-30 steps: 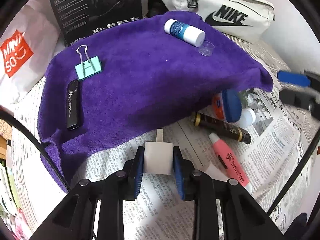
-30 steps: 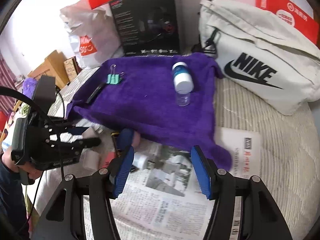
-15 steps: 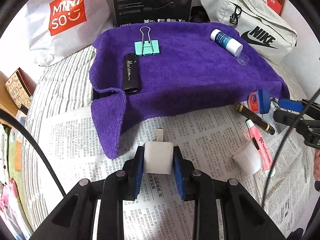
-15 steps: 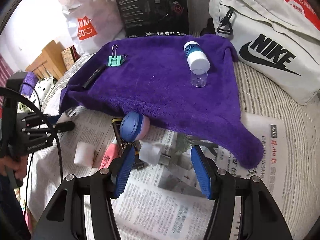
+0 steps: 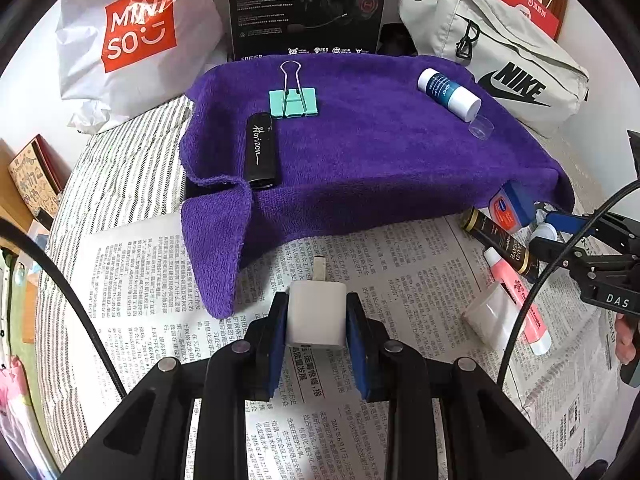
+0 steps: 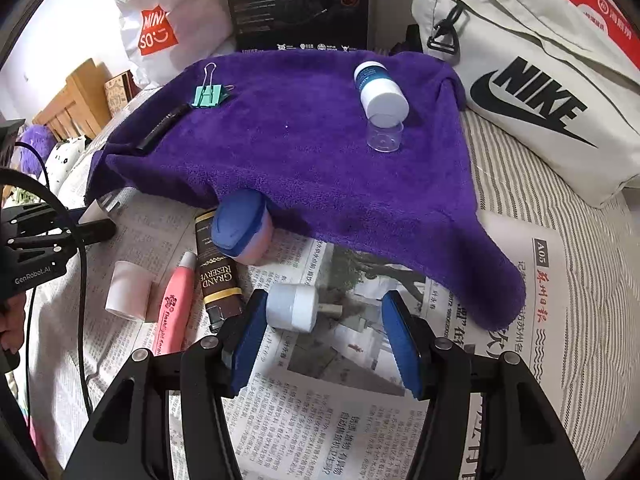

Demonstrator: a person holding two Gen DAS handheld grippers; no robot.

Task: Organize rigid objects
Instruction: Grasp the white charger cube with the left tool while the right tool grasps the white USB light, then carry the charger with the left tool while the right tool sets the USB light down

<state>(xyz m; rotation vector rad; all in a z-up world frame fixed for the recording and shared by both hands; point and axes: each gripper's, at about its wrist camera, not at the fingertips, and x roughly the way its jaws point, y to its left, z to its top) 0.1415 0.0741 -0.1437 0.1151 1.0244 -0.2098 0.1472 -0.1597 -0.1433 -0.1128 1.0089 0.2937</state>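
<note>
Left gripper clamped on a small white charger, its metal plug pointing away, held above the newspaper just near of the purple towel. Right gripper with jaws about half open and empty, lowered over a small white bottle lying on its side on the newspaper, close to the left pad but apparently not pressed. Already on the towel: a green binder clip and a black lighter at far left, a blue and white bottle with a clear cap at far right. Left of the small bottle on the paper: a blue-lidded jar, a dark tube, a pink marker and a white cap. Charger probably light, stiff and smooth, so best taken across the flat sides, as now. Small bottle likely light and hard but round, ready to roll away; best taken across the body near its middle, both pads square to it. Free spot for both in the middle of the towel, probably.
</note>
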